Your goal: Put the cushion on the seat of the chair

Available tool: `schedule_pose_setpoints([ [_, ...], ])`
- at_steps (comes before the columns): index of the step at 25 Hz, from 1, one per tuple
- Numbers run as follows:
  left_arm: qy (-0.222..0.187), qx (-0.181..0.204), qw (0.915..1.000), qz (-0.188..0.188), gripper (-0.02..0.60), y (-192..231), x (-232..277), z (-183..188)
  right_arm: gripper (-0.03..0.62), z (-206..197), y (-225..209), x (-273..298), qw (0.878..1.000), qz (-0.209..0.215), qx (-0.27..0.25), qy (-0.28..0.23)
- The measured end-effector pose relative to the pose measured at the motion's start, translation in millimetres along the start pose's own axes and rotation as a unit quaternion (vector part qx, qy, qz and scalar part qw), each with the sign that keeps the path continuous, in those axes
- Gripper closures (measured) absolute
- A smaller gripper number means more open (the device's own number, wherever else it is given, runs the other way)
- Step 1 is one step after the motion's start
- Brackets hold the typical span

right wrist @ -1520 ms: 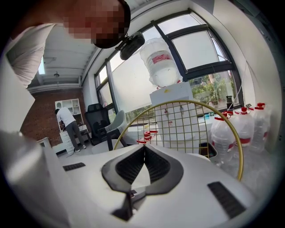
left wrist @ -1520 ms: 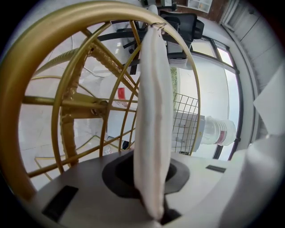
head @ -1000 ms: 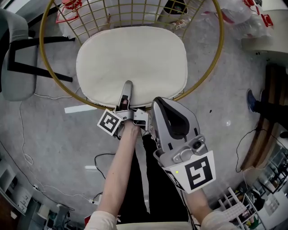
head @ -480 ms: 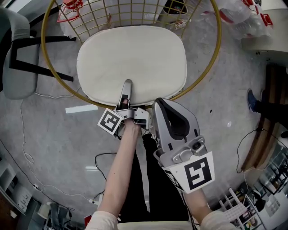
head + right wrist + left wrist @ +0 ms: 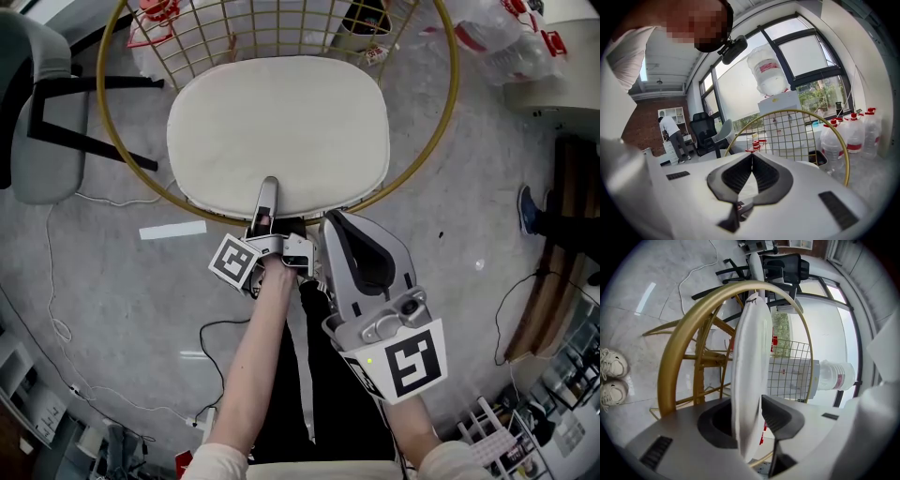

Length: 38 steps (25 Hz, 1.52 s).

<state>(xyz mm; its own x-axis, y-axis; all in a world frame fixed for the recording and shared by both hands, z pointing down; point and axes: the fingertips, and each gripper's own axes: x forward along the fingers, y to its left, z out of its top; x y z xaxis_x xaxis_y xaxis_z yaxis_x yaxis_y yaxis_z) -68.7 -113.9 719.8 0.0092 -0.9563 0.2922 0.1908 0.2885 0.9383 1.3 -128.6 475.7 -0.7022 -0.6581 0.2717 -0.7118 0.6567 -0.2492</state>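
Observation:
The white cushion (image 5: 279,131) lies flat on the seat of the round gold wire chair (image 5: 441,122). My left gripper (image 5: 267,187) reaches over the cushion's near edge. In the left gripper view the cushion's edge (image 5: 750,357) stands between the jaws of the left gripper (image 5: 752,420). Those jaws have just been opening and stand open, no longer pinching it. The chair's gold rim (image 5: 689,338) curves behind. My right gripper (image 5: 333,220) hangs just short of the seat's near rim, to the right of the left one. Seen in its own view, the right gripper (image 5: 752,157) is shut on nothing.
A grey office chair (image 5: 37,112) stands at the left. Cables (image 5: 56,281) and a white strip (image 5: 173,230) lie on the grey floor. Water bottles (image 5: 853,136) stand beyond the chair. A shoe (image 5: 527,208) is at the right, and a person (image 5: 672,129) stands far back.
The left gripper has drawn back slightly along the cushion's near edge. The cushion lies on the seat as before, and the right gripper has kept still.

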Motion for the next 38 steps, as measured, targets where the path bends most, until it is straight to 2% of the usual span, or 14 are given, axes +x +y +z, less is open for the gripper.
schedule_pose_setpoints([
  [4,-0.003,-0.013,0.9999,-0.001,0.440,-3.0,-9.5,-4.1,0.577,1.2,1.4,-1.6,1.000,-0.002,0.002,-0.001],
  [7,-0.003,-0.005,1.0000,0.007,0.440,0.2,-21.0,-6.6,0.577,0.8,3.0,-1.7,1.000,-0.001,0.004,0.000],
  [14,-0.016,-0.019,0.9991,0.033,0.440,14.5,-55.6,-7.8,0.577,7.3,10.9,-3.3,1.000,0.004,0.004,0.000],
  [19,-0.023,-0.003,0.9977,0.064,0.440,34.5,-83.9,0.0,0.577,7.2,14.2,-7.4,1.000,0.010,-0.002,0.004],
  [23,-0.051,0.004,0.9967,0.062,0.440,24.6,-98.5,10.1,0.577,0.6,16.0,-11.4,1.000,0.009,-0.002,0.014],
  [24,-0.060,0.012,0.9963,0.061,0.440,18.9,-102.8,14.3,0.577,-0.9,16.9,-11.9,1.000,0.008,-0.002,0.018],
  [26,-0.072,0.052,0.9939,0.066,0.446,9.9,-114.8,27.8,0.577,-2.1,18.9,-12.2,1.000,0.004,-0.005,0.023],
  [29,-0.084,0.114,0.9871,0.074,0.494,-11.0,-128.3,47.5,0.577,2.8,21.1,-12.0,1.000,0.001,-0.012,0.023],
  [33,-0.118,0.188,0.9719,0.078,0.561,-54.1,-137.0,73.0,0.577,19.7,22.2,-12.3,1.000,-0.004,-0.014,0.011],
  [36,-0.154,0.212,0.9624,0.070,0.566,-85.9,-133.3,92.3,0.577,35.8,22.9,-7.7,1.000,-0.009,-0.017,-0.004],
  [38,-0.177,0.247,0.9507,0.062,0.568,-116.9,-126.0,104.9,0.577,57.9,25.3,-0.1,0.999,-0.009,-0.024,-0.023],
])
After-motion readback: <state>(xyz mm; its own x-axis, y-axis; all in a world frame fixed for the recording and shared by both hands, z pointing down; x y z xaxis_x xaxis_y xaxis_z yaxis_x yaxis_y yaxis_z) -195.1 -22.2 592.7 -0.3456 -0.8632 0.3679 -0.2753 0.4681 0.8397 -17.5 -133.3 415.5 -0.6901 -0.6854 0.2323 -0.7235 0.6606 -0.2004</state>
